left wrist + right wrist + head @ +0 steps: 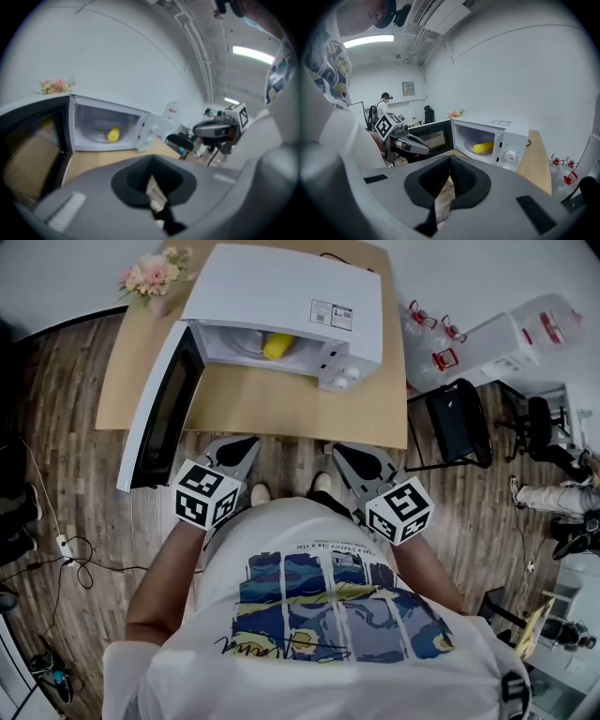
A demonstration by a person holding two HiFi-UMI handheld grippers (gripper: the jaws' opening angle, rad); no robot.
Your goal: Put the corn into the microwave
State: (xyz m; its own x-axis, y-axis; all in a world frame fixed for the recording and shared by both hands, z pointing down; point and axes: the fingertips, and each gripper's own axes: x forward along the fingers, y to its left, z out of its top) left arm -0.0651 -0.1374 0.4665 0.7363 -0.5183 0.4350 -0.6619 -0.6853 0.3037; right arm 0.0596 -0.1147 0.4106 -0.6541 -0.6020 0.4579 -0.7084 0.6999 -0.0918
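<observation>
The microwave [281, 292] is showing a smooth, slightly glossy casing. The table [281, 409] is looking like pale matt wood, the floor [66, 409] like darker grained planks.

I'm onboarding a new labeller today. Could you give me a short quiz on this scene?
1. True or false: the corn lies inside the microwave.
2. The microwave door is: A shut, B swung open, C missing.
3. What do the fingers of the left gripper and the right gripper hold?
Key: 1 true; 2 B; 3 nothing, both are shut and empty.
</observation>
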